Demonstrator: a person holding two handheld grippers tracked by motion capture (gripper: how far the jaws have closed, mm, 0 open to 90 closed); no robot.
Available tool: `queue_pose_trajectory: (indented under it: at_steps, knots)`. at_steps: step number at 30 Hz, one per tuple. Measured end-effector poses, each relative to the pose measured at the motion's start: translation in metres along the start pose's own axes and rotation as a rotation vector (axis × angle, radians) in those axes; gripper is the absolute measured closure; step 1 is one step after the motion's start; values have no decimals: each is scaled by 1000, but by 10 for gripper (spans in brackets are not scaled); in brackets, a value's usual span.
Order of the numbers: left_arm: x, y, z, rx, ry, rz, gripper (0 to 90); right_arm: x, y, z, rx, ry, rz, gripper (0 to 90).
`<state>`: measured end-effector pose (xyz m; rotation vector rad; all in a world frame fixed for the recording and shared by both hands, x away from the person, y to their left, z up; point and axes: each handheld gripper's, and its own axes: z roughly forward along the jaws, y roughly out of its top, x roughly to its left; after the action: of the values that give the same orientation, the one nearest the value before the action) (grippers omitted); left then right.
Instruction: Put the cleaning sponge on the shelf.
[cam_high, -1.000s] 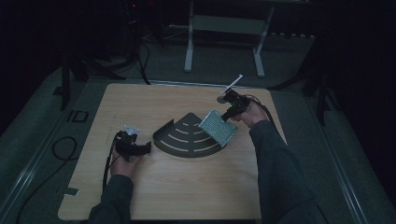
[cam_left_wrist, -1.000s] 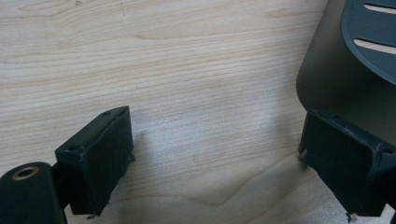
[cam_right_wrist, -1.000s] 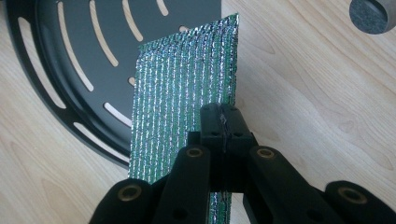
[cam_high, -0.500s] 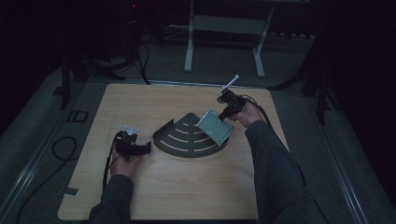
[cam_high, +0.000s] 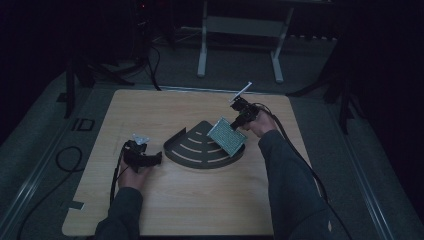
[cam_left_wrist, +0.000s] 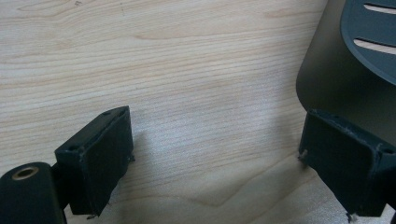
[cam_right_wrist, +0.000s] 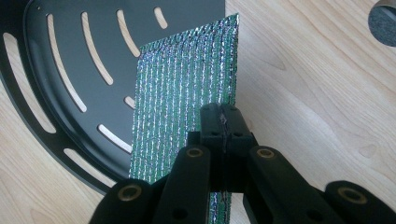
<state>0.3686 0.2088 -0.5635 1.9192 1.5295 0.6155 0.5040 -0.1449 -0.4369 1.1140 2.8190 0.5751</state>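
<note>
A black fan-shaped slotted tray (cam_high: 197, 150) lies in the middle of the wooden table. My right gripper (cam_high: 239, 123) is shut on one edge of a green glittery mesh pad (cam_high: 227, 136) and holds it tilted over the tray's right edge. In the right gripper view the jaws (cam_right_wrist: 222, 116) pinch the pad (cam_right_wrist: 182, 93) above the tray (cam_right_wrist: 70, 70). My left gripper (cam_high: 145, 159) rests low on the table, left of the tray, open. In the left gripper view its jaws (cam_left_wrist: 215, 154) stand wide apart over bare wood, with the tray's wall (cam_left_wrist: 336, 88) by the right jaw.
The table (cam_high: 200, 200) has open wood in front of and behind the tray. A round hole (cam_right_wrist: 385, 18) sits in the tabletop near the right gripper. A metal stand (cam_high: 240, 30) stands on the floor beyond the table, and a cable (cam_high: 65, 155) lies left of it.
The right gripper with the pad has drifted a little to the left, over the tray's edge. The left gripper has stayed where it was.
</note>
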Motion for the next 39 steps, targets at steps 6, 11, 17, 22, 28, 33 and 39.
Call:
queue_pose_trajectory:
  at_steps: [6, 11, 17, 22, 28, 33, 39]
  knots:
    - [0, 0, 0, 1, 0, 1, 101, 2, 1, 3, -6, -5, -6, 897]
    - [0, 0, 0, 1, 0, 1, 101, 3, 1, 6, -3, -3, -9, 897]
    - [0, 0, 0, 0, 0, 0, 101, 6, 1, 10, 5, 0, -14, 897]
    - [0, 0, 0, 0, 0, 0, 101, 8, 1, 12, 10, -11, -25, 897]
    - [0, 0, 0, 1, 0, 1, 101, 10, 1, 15, 16, -18, -28, 897]
    - [0, 0, 0, 1, 0, 2, 101, 14, 1, 20, 25, -23, -36, 897]
    - [0, 0, 0, 1, 0, 2, 101, 16, 0, 26, 32, -24, -43, 896]
